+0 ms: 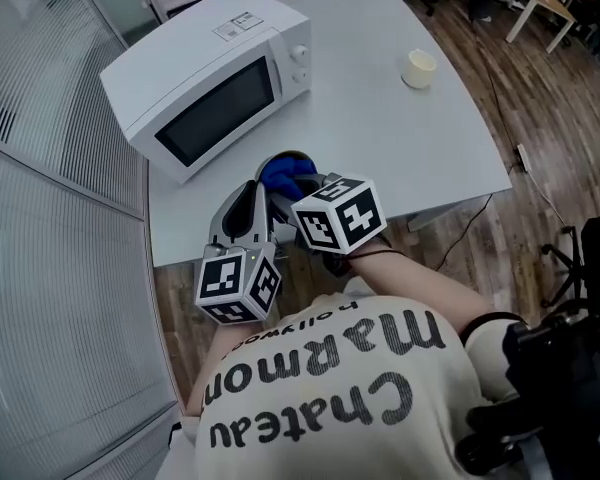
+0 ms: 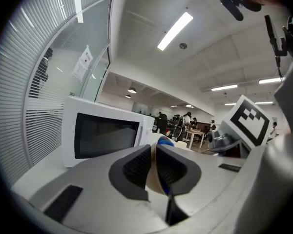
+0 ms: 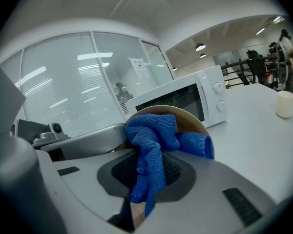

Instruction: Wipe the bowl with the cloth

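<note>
In the head view a tan bowl (image 1: 289,156) is held off the table's near edge, tipped toward me. My left gripper (image 1: 264,188) is shut on the bowl's rim; in the left gripper view the cream rim (image 2: 154,175) sits pinched between the two dark pads. My right gripper (image 1: 306,184) is shut on a blue cloth (image 1: 283,177), which is bunched inside the bowl. In the right gripper view the cloth (image 3: 151,139) hangs down between the pads and spreads against the bowl's inner wall (image 3: 191,121). The left gripper (image 3: 83,140) shows at that view's left.
A white microwave (image 1: 210,78) stands on the grey table (image 1: 380,138) just beyond the bowl, door shut. A small cream cup (image 1: 418,68) stands at the far right of the table. A glass partition runs along the left, and wood floor lies to the right.
</note>
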`<control>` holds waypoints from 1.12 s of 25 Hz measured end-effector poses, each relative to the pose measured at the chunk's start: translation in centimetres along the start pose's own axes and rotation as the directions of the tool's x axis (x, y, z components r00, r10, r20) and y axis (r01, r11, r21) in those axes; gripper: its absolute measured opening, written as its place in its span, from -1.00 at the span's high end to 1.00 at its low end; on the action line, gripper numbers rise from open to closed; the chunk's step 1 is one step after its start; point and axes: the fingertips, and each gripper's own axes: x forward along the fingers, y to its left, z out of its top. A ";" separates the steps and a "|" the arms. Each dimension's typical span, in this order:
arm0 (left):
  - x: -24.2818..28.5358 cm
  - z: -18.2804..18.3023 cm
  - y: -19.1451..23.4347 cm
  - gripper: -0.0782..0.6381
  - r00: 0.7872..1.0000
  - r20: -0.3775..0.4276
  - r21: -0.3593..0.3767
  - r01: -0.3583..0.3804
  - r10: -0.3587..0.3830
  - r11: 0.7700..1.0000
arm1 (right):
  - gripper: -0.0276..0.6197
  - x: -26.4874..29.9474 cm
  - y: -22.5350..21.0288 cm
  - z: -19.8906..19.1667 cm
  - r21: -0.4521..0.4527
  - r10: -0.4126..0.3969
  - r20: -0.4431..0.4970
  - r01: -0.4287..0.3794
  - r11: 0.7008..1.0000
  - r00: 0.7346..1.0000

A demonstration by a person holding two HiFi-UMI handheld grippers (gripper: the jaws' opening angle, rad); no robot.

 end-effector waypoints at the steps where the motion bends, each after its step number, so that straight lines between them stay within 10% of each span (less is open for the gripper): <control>1: 0.1 0.0 0.0 0.69 1.000 -0.001 -0.005 -0.005 0.005 1.000 | 0.72 0.1 -0.1 -0.1 -0.012 -0.003 -0.009 0.003 1.000 1.000; 28: 5.7 -2.4 -9.4 0.69 0.990 -0.098 0.020 -0.102 0.104 0.995 | 0.72 -7.7 -12.9 -1.2 -0.004 -0.122 -0.012 0.122 0.993 0.992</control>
